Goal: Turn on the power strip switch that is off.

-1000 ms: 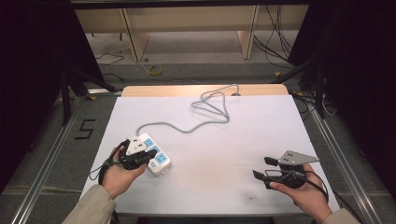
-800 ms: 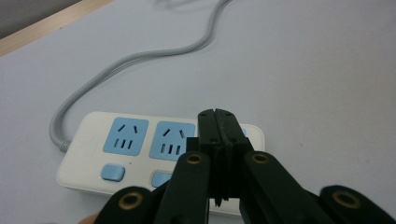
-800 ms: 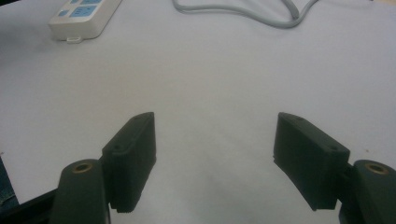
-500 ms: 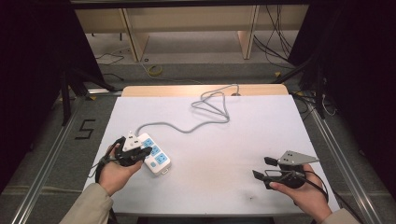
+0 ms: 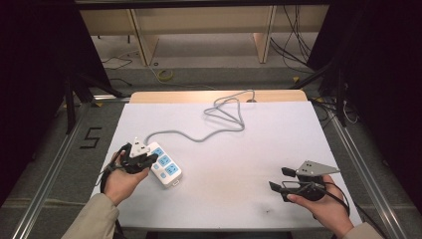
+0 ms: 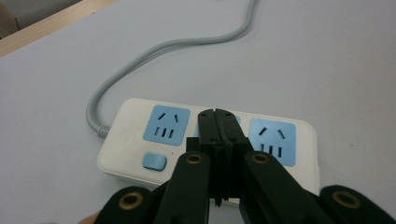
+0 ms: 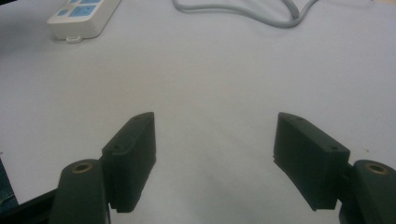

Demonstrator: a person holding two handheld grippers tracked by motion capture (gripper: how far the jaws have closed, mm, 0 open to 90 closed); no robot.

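Left claw (image 6: 218, 122) lowered over power strip (image 5: 165, 167), closed | right claw (image 5: 279, 179) unmoved, spread

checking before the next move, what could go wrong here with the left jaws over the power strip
1. The left gripper is shut, its tips over the strip near the middle socket; pressing down could jab a socket rather than the blue switch.
2. Nothing pins the strip; the right gripper is open and far off, so a push may slide it.
3. The grey cord lies looped, so dragging the strip could snag it.
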